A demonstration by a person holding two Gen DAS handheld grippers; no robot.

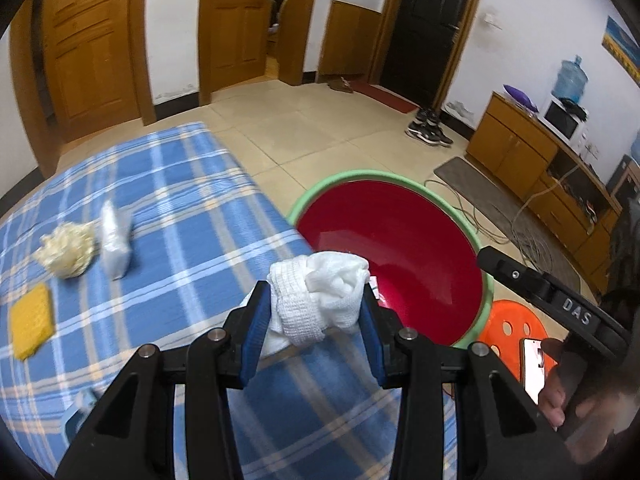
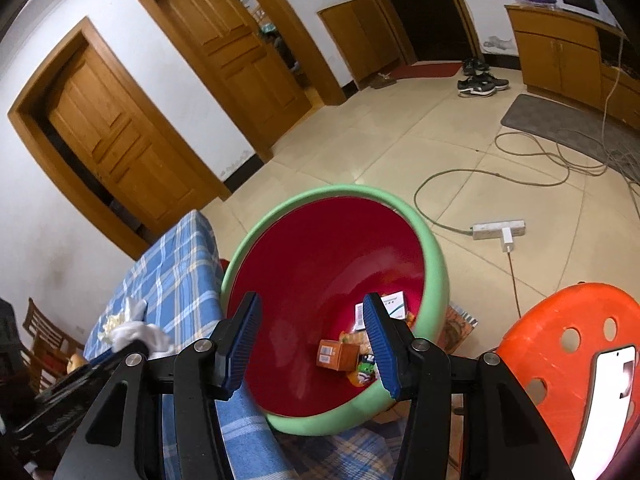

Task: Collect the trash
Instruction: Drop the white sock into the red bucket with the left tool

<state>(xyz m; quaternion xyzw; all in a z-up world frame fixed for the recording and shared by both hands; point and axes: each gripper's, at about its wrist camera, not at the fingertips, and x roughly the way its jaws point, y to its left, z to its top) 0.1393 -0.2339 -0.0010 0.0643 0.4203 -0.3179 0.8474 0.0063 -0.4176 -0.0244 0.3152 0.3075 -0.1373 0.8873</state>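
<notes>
We have the white wad of cloth (image 1: 320,296) pinched in the left tongs (image 1: 316,320), the blue pads pressing into it from both sides, and it hangs at the edge of the bench (image 1: 192,240), just short of the green rim of the red bin (image 1: 400,248). It looks soft and light: knitted gauze on one side, crumpled tissue on the other. We judge it will squash rather than slip, so a grip across its thick middle, as now, should hold it; a loose tail droops below the pads and might snag on the rim.

The right tongs (image 2: 312,344) stand partly open with nothing between the pads, poised over the bin's mouth, where small boxes and wrappers (image 2: 348,356) already lie at the bottom.

On the blue checked cloth more trash waits: a yellowish crumpled wad (image 1: 68,250), touching a white plastic packet (image 1: 115,240), and a yellow sponge-like block (image 1: 32,328) nearer us. The wad and packet should be light and crushable; the block seems firmer and best taken across its narrow sides.

An orange stool (image 2: 568,344) stands beside the bin.
</notes>
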